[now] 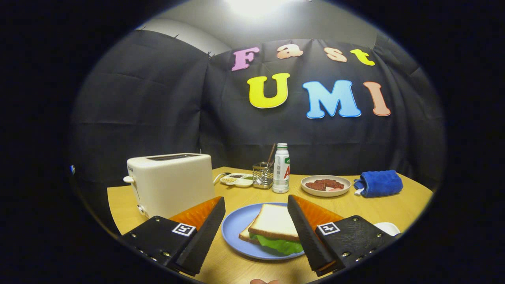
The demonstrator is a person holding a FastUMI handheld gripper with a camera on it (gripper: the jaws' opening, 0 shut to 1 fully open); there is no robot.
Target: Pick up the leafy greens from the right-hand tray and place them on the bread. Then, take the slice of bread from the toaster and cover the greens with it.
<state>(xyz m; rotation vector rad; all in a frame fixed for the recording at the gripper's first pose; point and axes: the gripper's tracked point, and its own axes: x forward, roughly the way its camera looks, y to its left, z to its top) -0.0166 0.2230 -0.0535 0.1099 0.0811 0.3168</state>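
Bread (275, 222) over greens (278, 244) on plate (233, 232) | tongs (256, 209) released, straddling it | toaster (170, 182) beside

This is a staged recording booth dressed as a breakfast corner, not a lived-in kitchen. Black cloth (158, 118) hangs creased as the wall behind a wooden table (394, 201), with a plain pale wall and a bright ceiling light above it. The table carries kitchen props: a cream toaster (171, 181), a blue plate (236, 228) with a sandwich (272, 228), a divided condiment dish (236, 179), a wire utensil holder (262, 175), a drink bottle (281, 167), a plate of dark red food (325, 185) and a rolled blue towel (379, 183).
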